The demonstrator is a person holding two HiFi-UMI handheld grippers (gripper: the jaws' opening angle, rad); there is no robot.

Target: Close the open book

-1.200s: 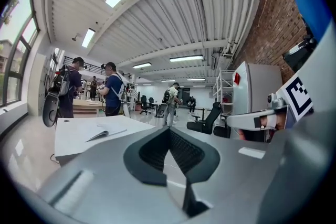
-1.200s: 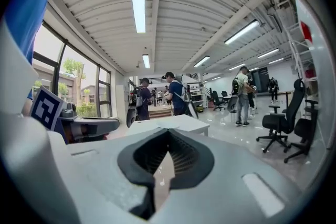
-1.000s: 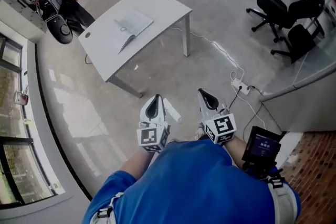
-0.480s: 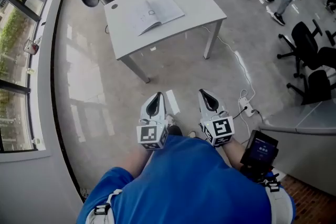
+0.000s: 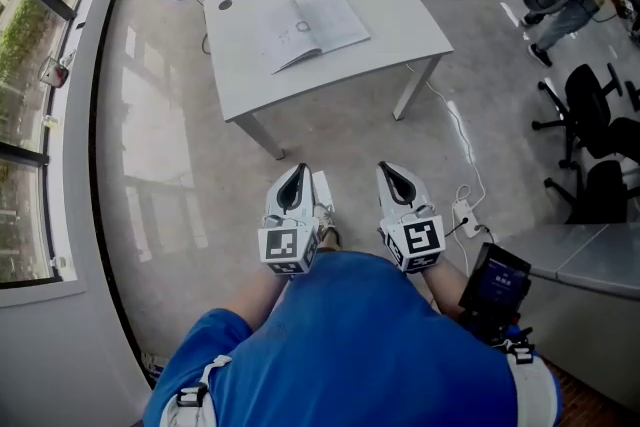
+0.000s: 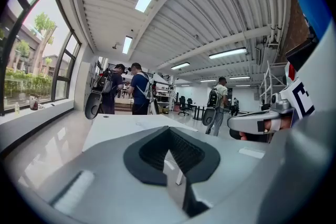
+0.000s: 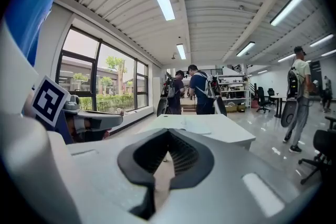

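The open book [image 5: 318,25] is lying flat on the white table [image 5: 405,10], well ahead of both grippers and roughly in line with the left gripper [image 5: 293,191], sitting back from the table's near edge. Left and right gripper [image 5: 398,183] are both hanging side by side, clenched on nothing. Bare floor [image 5: 200,165] is stretching out between them and the table, with a power strip [image 5: 462,212] lying just right of the right gripper.

Left gripper [image 5: 296,181] and right gripper [image 5: 392,179] point forward, fingers [image 6: 149,157] seemingly closed.
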